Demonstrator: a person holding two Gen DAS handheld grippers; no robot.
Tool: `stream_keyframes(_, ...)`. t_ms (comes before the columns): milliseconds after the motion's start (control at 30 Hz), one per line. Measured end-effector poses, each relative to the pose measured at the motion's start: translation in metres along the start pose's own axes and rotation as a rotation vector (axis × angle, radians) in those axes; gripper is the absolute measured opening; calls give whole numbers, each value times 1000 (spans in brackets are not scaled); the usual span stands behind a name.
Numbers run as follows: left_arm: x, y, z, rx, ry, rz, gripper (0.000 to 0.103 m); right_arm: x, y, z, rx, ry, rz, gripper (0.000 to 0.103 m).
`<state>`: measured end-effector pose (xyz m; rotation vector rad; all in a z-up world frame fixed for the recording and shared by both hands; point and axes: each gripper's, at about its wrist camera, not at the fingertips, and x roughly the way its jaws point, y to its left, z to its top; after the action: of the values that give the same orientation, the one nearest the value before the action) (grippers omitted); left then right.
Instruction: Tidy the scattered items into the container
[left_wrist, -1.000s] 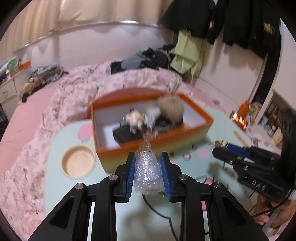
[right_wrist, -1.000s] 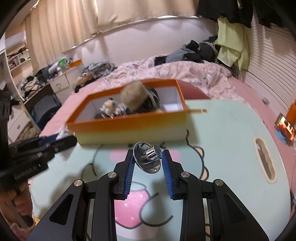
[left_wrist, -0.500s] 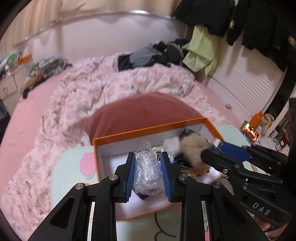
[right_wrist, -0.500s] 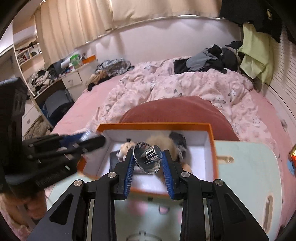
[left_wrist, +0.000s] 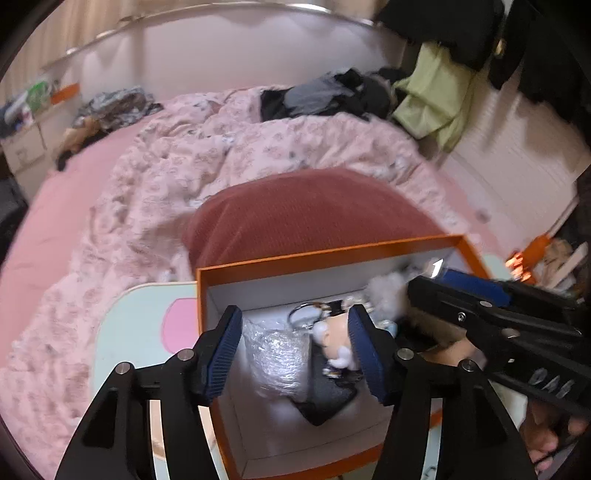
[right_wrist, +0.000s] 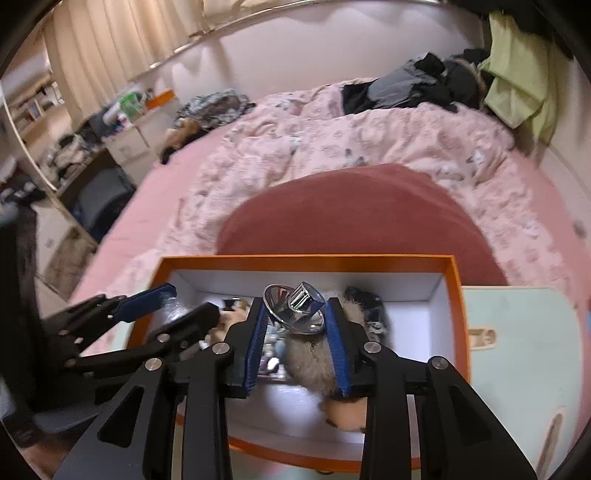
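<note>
An orange box (left_wrist: 325, 255) with a white inside stands on a pale green table (left_wrist: 140, 325); it also shows in the right wrist view (right_wrist: 306, 263). My left gripper (left_wrist: 295, 350) is open above the box. A crumpled clear plastic wrap (left_wrist: 277, 354) lies loose below it in the box, next to a small figurine (left_wrist: 332, 343) and a dark item (left_wrist: 325, 402). My right gripper (right_wrist: 295, 325) is shut on a shiny metal funnel-shaped piece (right_wrist: 295, 308), held over the box above a furry pompom (right_wrist: 310, 358).
A dark red cushion (left_wrist: 306, 214) lies behind the box on a pink floral duvet (left_wrist: 221, 155). The two grippers are close together over the box; the right one shows in the left wrist view (left_wrist: 480, 314). The table (right_wrist: 517, 332) extends right of the box.
My left gripper has opened and the plastic wrap has dropped into the box. Both grippers moved forward over the box. The right gripper still holds the metal piece.
</note>
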<state>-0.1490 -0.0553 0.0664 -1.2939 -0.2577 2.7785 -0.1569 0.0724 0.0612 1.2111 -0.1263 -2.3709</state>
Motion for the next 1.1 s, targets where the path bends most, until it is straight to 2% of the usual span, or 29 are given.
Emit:
stream_keyframes(33, -4, 2, -1, -14, -9, -22, 72, -2, -3, 1, 26, -6, 52, 45)
stream_keyframes(67, -7, 2, -2, -24, -17, -28, 79, -7, -8, 0, 66, -21, 114, 56)
stream_keyframes(100, -13, 3, -4, -36, -36, -35, 79, -11, -11, -2, 96, -39, 156, 62)
stream_keyframes(200, -27, -4, -6, -19, -68, -79, 80, -27, -15, -7, 144, -103, 208, 63)
stream_keyframes(267, -34, -7, -9, -10, -78, -95, 83, -36, -7, -11, 126, -113, 165, 63)
stream_keyframes(367, -42, -17, -17, 32, -61, -41, 86, -49, 7, -20, 78, -128, 28, 63)
stream_keyframes(433, -47, -24, -26, 63, -58, -33, 86, -55, 14, -28, 47, -129, -48, 63)
stream_keyframes(500, -52, -27, -33, 77, -59, -43, 86, -59, 19, -36, 26, -132, -84, 63)
stream_keyframes(667, -71, -25, -58, 66, -77, -38, 86, -71, 12, -53, 53, -143, -106, 63)
stream_keyframes(800, -78, -17, -91, 16, -49, -65, 89, -86, 5, -78, 57, -144, -158, 63)
stream_keyframes(900, -72, -16, -122, 20, -10, -36, 89, -86, 5, -105, 30, -102, -211, 63)
stream_keyframes(1033, -56, -10, -151, -23, 36, -29, 89, -71, -1, -136, 20, -9, -222, 63)
stream_keyframes(1100, -56, -16, -156, -1, -12, 14, 89, -65, -9, -148, 53, 32, -214, 63)
